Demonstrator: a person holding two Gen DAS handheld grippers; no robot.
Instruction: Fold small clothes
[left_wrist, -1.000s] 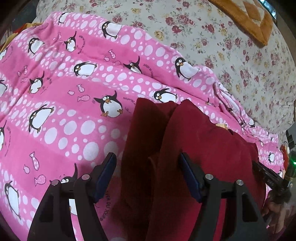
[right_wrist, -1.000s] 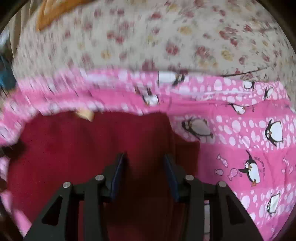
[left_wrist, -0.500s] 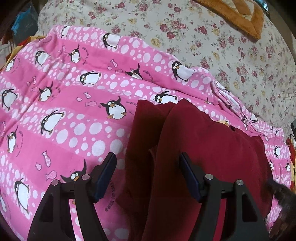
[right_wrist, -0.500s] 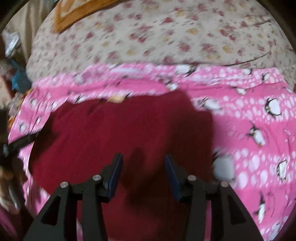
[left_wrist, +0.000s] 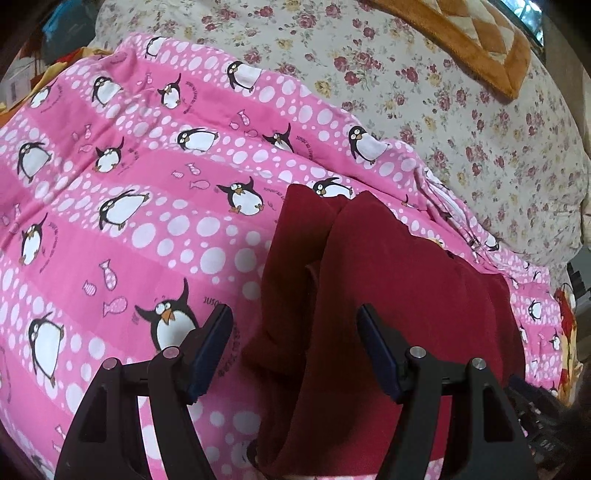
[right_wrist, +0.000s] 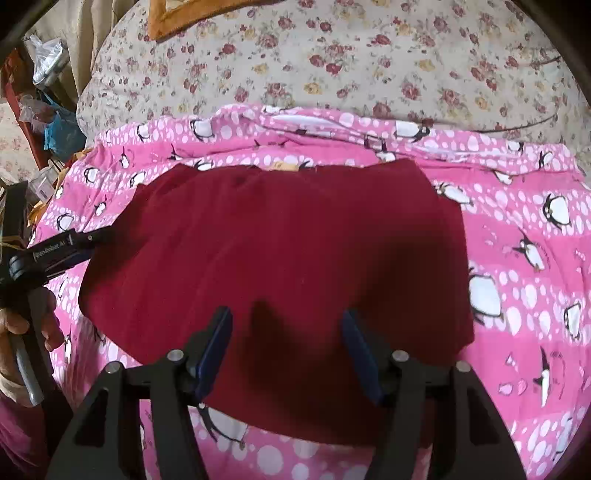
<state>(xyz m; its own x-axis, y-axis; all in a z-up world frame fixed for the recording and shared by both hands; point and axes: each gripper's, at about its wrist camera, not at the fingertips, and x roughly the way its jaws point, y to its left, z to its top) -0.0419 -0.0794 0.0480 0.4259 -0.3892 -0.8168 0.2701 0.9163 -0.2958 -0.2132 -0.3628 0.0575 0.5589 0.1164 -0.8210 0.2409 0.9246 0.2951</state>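
Observation:
A dark red garment (right_wrist: 288, 258) lies folded flat on the pink penguin blanket (right_wrist: 524, 295). In the left wrist view the same dark red garment (left_wrist: 388, 295) shows stacked folds running away from me. My left gripper (left_wrist: 295, 339) hovers open over its left edge, nothing pinched between the fingers. My right gripper (right_wrist: 286, 343) hangs above the garment's near edge; its jaws are opening and no cloth sits between them. The left gripper (right_wrist: 70, 242) also shows at the left edge of the right wrist view, held by a hand (right_wrist: 22, 321).
The pink blanket (left_wrist: 129, 221) covers a floral bedsheet (left_wrist: 461, 122). An orange quilted cloth (left_wrist: 480, 40) lies at the far right corner. Cluttered bags and shelves (right_wrist: 48, 110) stand beside the bed on the far left.
The right gripper has pulled back and up from the red garment with its jaws spreading; more of the garment now shows. The left gripper has drawn back a little, still open.

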